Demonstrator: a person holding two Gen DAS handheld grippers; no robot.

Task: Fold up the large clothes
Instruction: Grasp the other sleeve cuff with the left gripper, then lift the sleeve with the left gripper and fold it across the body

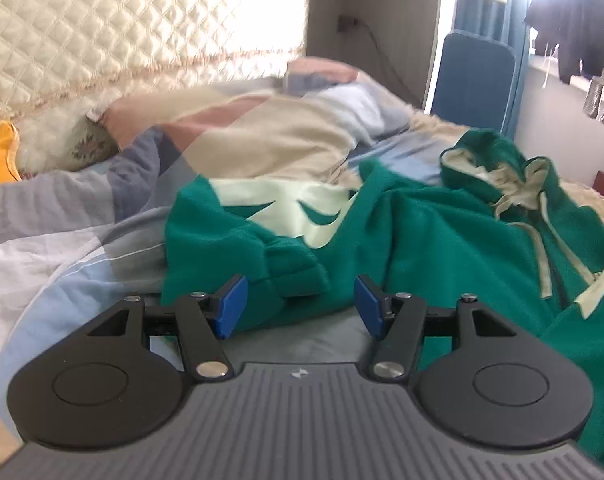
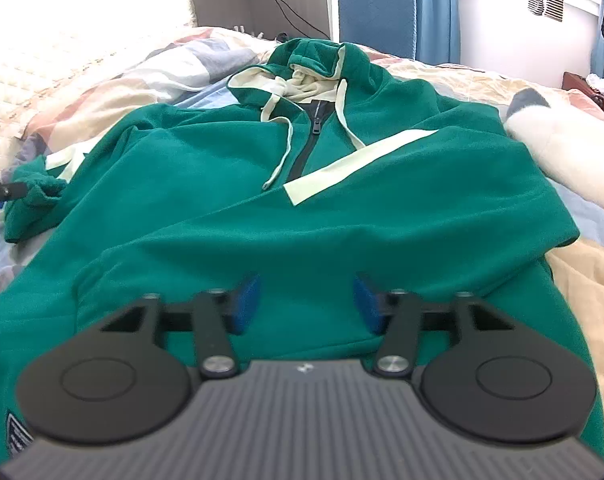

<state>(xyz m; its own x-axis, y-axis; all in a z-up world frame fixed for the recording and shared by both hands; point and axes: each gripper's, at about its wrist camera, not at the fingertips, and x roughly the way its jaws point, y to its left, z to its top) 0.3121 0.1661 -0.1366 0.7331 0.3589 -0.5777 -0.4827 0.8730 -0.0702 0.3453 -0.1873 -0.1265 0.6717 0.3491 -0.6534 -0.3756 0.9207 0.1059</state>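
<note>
Both black hand-held grippers, left (image 1: 301,306) and right (image 2: 306,304), stand apart and empty over the soft, limp green fleece zip hoodie (image 2: 230,200) spread mid-frame on the patchwork bed (image 2: 574,276); best pinched at hem or cuff (image 1: 296,276).

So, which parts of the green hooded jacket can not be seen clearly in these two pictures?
- Green fleece hooded jacket, bottom hem: right wrist view, hidden behind the right claw.
- Small patch near the lower edge: same view, cut off, unreadable.
- Left sleeve cuff: left wrist view, blurred; the left claw looks open.
- Jacket's right side: left wrist view, cut off by the frame edge.
</note>
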